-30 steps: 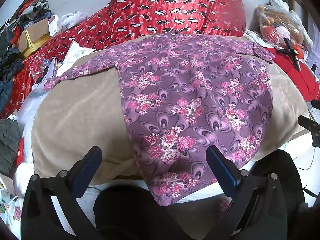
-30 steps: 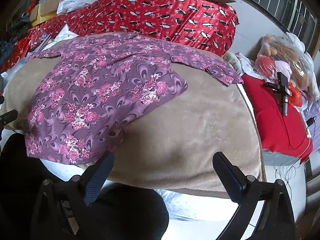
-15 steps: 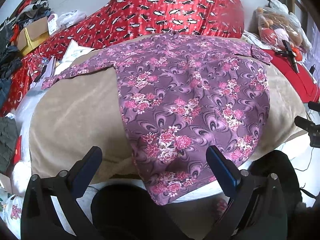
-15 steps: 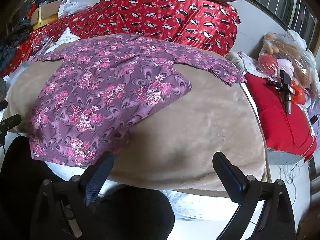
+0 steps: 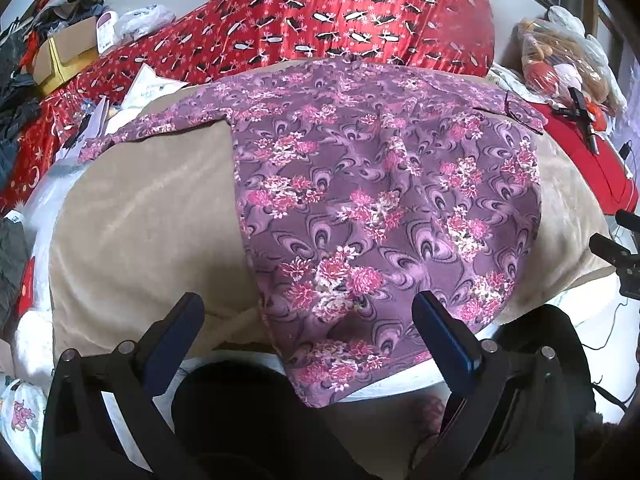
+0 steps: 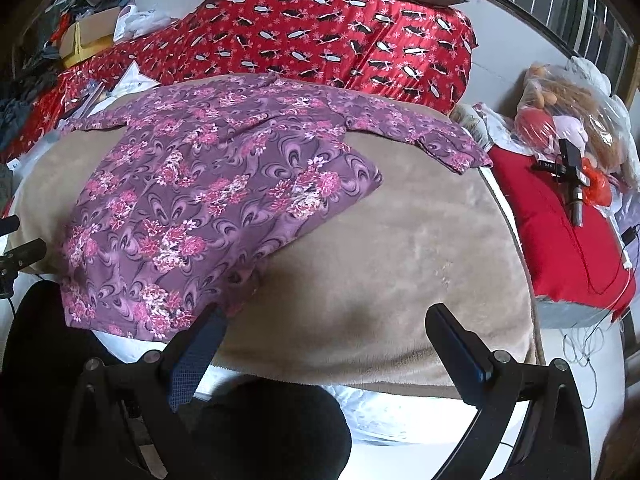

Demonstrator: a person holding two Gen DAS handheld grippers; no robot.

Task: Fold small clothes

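Ahead of the left tongs, which stand wide and empty, the purple flowered top lies flat on a tan blanket, its hem hanging over the bed edge between the fingers. A pull on that loose hem would likely drag the whole top off. Left of the right tongs, also wide and empty, lies the same top; a red cushion and bagged toys crowd the far right, near its sleeve.
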